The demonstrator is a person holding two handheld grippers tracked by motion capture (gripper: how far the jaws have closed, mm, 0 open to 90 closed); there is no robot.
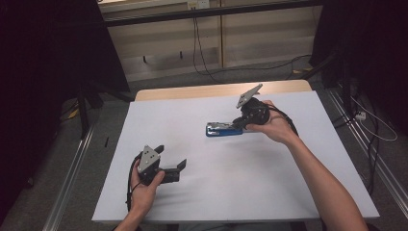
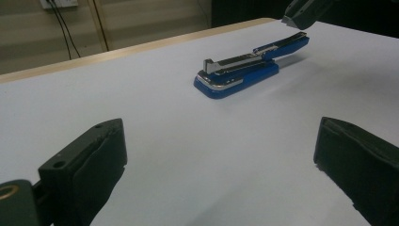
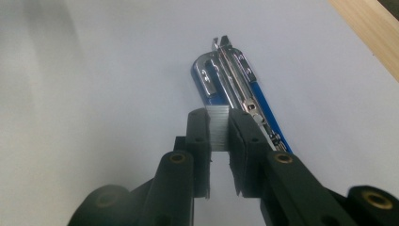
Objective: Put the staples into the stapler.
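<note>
No writing can be read on the blue plastic and chrome stapler (image 1: 224,129), which lies opened near the middle of the white table (image 1: 240,192). The right gripper (image 3: 219,136), tilted down over its rear end, pinches what looks like a silvery strip of staples (image 3: 219,127) between nearly closed jaws. The left gripper (image 1: 183,164) rests low and level near the table's front, jaws spread wide and holding nothing, well apart from the stapler.
</note>
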